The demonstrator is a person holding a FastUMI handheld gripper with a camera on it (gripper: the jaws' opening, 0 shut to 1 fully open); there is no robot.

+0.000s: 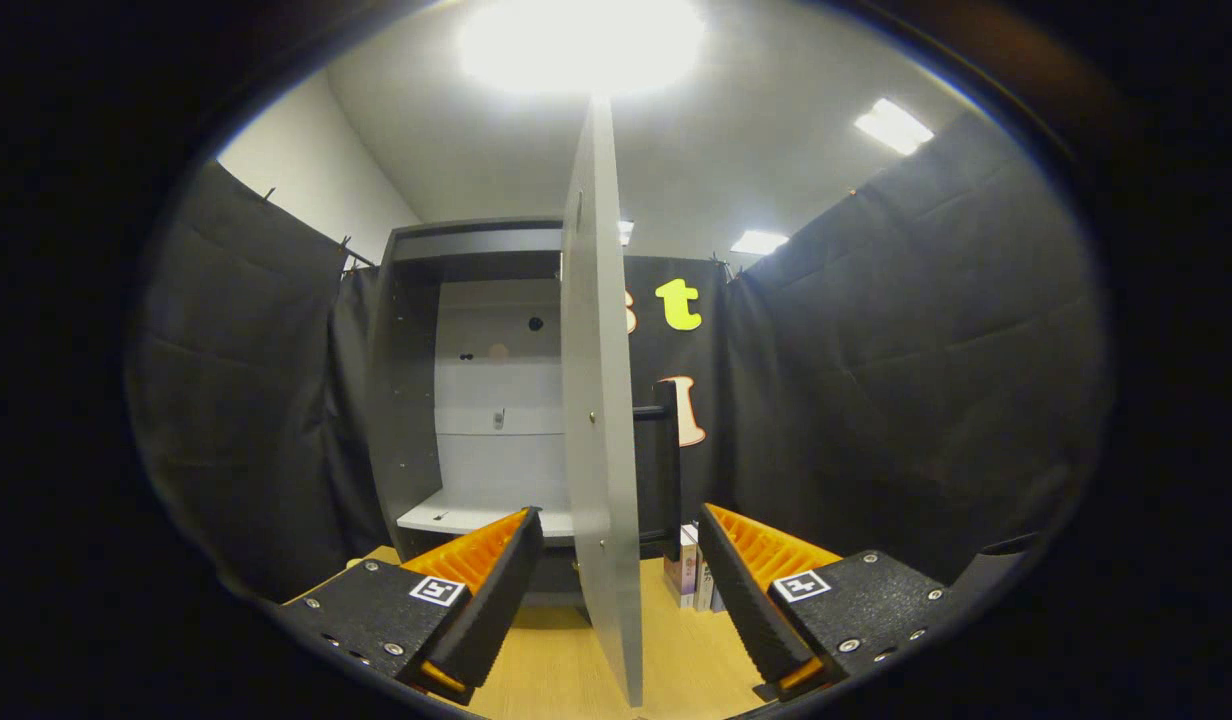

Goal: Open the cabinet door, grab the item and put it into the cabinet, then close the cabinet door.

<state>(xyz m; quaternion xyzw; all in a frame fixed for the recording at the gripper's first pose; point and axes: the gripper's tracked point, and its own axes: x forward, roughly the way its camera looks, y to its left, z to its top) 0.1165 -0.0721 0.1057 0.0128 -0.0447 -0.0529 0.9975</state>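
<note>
The gripper (621,590) has its fingers (496,590) spread wide, and nothing is pinched between them. The free edge of the cabinet door (598,400) stands in the gap between the fingers, apart from both pads as far as can be seen.

The door is swung out towards the camera, edge-on, with its dark handle (666,470) on the outer face, to the right of the panel. Behind the door, the cabinet (416,380) stands open at the far edge of the wooden counter (576,670). Its pale shelf (476,515) and back wall are exposed, and nothing of size is visible on the shelf.

The item, a small group of boxes (688,575), stands upright on the counter just beside the cabinet, beyond the right finger and behind the door panel.

Step in hand: judged from this layout, door opening is complete or nearly so, and the grab has not begun.

Next move: clear the door edge, shift right around the panel, line both fingers up on the boxes, then pinch. Risk: a finger knocking the door.
</note>
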